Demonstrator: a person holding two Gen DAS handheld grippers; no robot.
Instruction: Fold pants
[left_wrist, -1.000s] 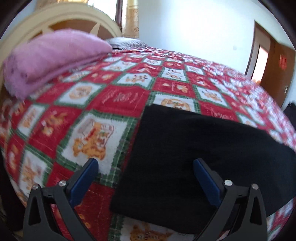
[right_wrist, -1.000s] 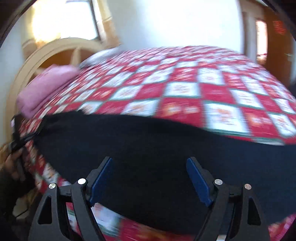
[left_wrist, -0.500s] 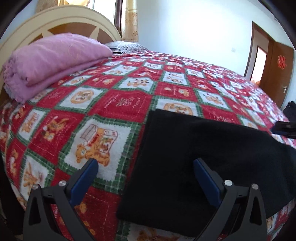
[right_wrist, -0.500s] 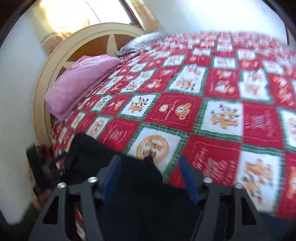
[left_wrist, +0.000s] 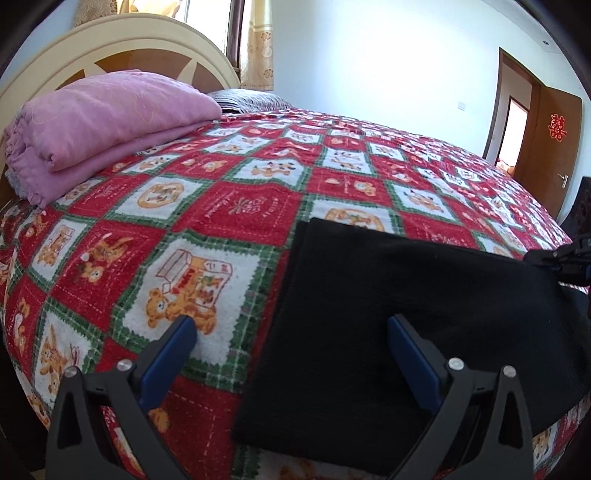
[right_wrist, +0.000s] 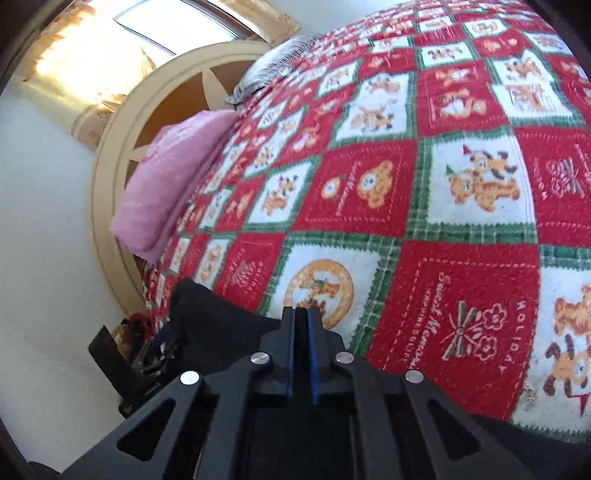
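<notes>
The black pants (left_wrist: 388, 314) were laid flat on the near part of the bed (left_wrist: 229, 206), over a red, white and green patchwork quilt (right_wrist: 424, 206); their left edge was seen running from the near side away toward the far side. The left gripper (left_wrist: 291, 354) was held above them with its blue fingers (left_wrist: 168, 360) spread wide and released, nothing being pinched; one finger was seen over the quilt, the other over the black cloth. The right gripper (right_wrist: 301, 332) was clenched at the far right corner of the pants, its fingers (right_wrist: 290, 354) pressed together on a fold of the black fabric. A folded pink blanket (left_wrist: 99, 125) was stacked at the far left, beside a cream headboard (left_wrist: 122, 40); a brown door (left_wrist: 550, 147) was seen at the far right.
</notes>
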